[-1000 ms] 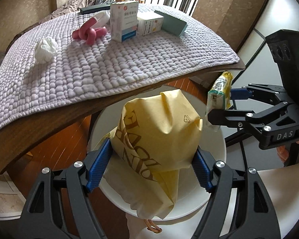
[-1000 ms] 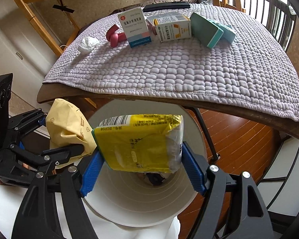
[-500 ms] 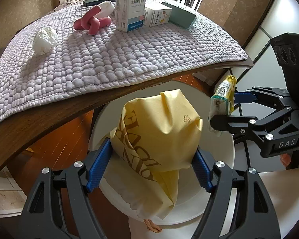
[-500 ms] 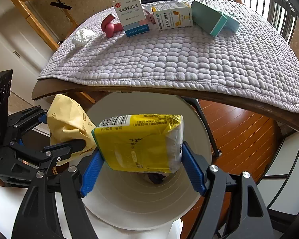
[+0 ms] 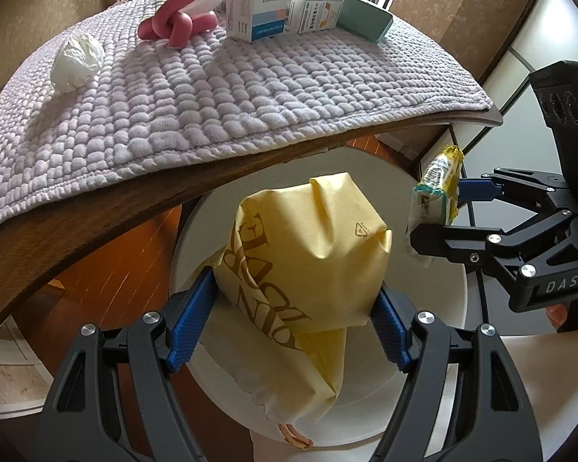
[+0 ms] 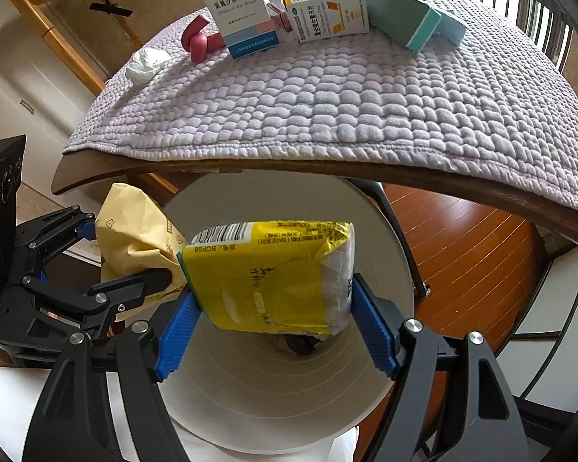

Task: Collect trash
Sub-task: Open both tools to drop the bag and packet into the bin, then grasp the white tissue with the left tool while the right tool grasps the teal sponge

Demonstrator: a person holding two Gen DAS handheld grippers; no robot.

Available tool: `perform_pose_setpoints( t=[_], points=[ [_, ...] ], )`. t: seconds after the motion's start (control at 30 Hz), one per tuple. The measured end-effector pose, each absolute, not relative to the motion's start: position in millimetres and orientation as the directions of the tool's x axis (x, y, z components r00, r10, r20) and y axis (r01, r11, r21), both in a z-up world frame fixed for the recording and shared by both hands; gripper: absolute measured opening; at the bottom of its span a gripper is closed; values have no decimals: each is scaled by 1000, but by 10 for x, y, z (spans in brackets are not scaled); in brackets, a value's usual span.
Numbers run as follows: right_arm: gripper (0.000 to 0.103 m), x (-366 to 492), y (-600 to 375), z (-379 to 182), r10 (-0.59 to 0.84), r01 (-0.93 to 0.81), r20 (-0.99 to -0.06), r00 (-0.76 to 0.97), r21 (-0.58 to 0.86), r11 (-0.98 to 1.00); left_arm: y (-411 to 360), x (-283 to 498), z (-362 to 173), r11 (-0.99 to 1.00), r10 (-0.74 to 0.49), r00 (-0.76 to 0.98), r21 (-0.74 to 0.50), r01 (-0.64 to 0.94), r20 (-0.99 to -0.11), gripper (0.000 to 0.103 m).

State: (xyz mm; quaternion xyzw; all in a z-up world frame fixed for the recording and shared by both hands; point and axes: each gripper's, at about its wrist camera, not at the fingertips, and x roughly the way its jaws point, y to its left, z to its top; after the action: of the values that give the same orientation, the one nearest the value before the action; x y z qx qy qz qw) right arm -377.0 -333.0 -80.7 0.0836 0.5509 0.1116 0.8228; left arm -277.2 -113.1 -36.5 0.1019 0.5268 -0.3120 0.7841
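My left gripper (image 5: 289,319) is shut on a crumpled yellow paper bag (image 5: 304,265) and holds it over the open white bin (image 5: 435,346). My right gripper (image 6: 275,321) is shut on a yellow snack packet (image 6: 269,273) and holds it above the same bin (image 6: 269,392), beside the paper bag (image 6: 135,231). The packet (image 5: 437,188) also shows edge-on in the left wrist view. Dark trash lies at the bin's bottom. A crumpled white tissue (image 5: 77,62) lies on the table's left side.
The wooden table (image 5: 96,215) under a lilac quilted cloth (image 6: 346,104) overhangs the bin's far rim. On it stand a pink knotted item (image 5: 177,25), two medicine boxes (image 5: 256,0), and teal boxes (image 6: 404,23). Orange wood floor lies below.
Both grippers have moved up and closer to the table edge with their loads still gripped. The bin stays below them.
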Motion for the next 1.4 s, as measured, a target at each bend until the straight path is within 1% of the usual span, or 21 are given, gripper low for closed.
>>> perform_pose_setpoints(
  t=[0.63,0.67,0.7,0.73,0.77,1.0,1.13,1.23,1.27,1.33,1.4],
  points=[
    [75,-3648,-3284,-1001,267,-75,-901,341,256,964,-1369,-2692,-628,783,-361,228,-161,602,-904,77],
    [76,-3664,-3283,-1006,270,-77,-901,341,259,963,-1379,-2693,-636,779,-373,226,-171,604,-900,77],
    [80,-3677,-3296,-1014,275,-79,-899,340,264,961,-1388,-2692,-634,777,-382,228,-178,603,-896,82],
    [90,-3677,-3287,-1016,274,-77,-898,343,264,961,-1386,-2684,-639,783,-378,237,-173,598,-895,86],
    [97,-3692,-3293,-1009,260,-69,-897,356,253,965,-1386,-2681,-638,790,-371,249,-163,591,-894,95],
    [98,-3740,-3322,-868,224,-66,-880,420,217,974,-1379,-2659,-589,794,-381,252,-175,583,-890,95],
    [98,-3813,-3365,-593,189,-78,-841,508,173,982,-1342,-2673,-426,794,-408,270,-194,576,-872,96],
    [99,-3883,-3408,-324,115,-63,-784,610,96,993,-1262,-2689,-124,783,-472,315,-227,579,-824,95],
    [99,-3875,-3431,-221,67,-46,-757,650,49,998,-1211,-2683,-49,784,-482,338,-225,579,-809,96],
    [99,-3853,-3481,-76,-14,-5,-706,708,-24,1000,-1142,-2631,129,798,-484,402,-203,568,-778,101],
    [99,-3773,-3581,11,-24,8,-695,718,-27,1000,-1060,-2540,284,825,-470,480,-175,537,-740,102]
  ],
)
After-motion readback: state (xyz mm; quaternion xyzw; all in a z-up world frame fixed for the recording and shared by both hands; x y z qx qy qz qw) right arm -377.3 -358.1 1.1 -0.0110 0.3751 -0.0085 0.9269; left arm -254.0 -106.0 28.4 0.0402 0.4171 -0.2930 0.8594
